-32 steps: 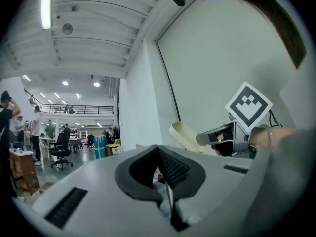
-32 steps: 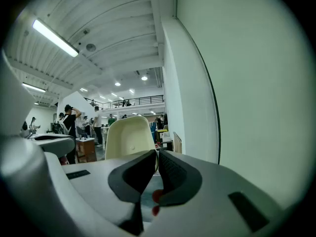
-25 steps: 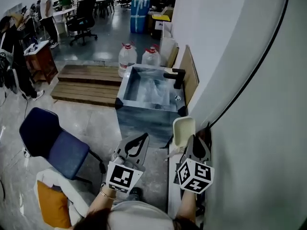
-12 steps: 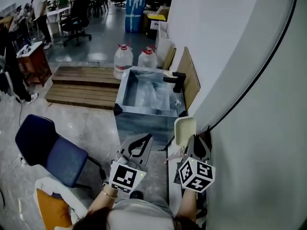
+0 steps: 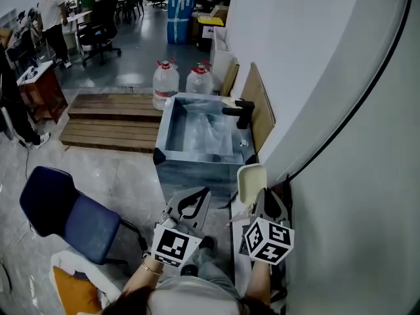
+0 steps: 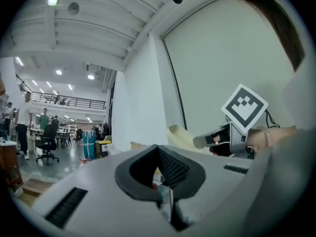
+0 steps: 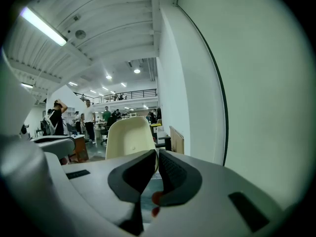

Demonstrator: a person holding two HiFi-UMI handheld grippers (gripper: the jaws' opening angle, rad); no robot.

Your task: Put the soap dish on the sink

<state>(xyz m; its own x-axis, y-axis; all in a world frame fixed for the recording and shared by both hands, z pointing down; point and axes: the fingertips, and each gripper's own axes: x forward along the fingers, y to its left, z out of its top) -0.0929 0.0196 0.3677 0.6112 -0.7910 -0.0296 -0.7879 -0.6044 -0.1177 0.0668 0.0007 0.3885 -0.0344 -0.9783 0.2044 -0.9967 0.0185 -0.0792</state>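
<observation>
The cream soap dish [image 5: 251, 181] stands upright in my right gripper [image 5: 261, 199], which is shut on its lower edge close to the white wall. In the right gripper view the dish [image 7: 129, 137] rises just beyond the closed jaws of that gripper [image 7: 157, 155]. My left gripper [image 5: 201, 193] hangs to its left, shut and holding nothing. The left gripper view shows those jaws [image 6: 159, 151] pressed together, with the dish [image 6: 183, 136] off to the right. Ahead sits the metal sink [image 5: 198, 159] with a black faucet [image 5: 241, 112] at its right rim.
A blue chair [image 5: 64, 209] stands at the lower left. Two water bottles [image 5: 164, 79] and wooden pallets [image 5: 110, 120] lie behind and left of the sink. A wooden board [image 5: 260, 104] leans on the wall. People and office chairs are far back.
The view has crept a little toward the sink and a shoe now shows below the grippers. Both grippers keep their pose, the right one still holding the dish.
</observation>
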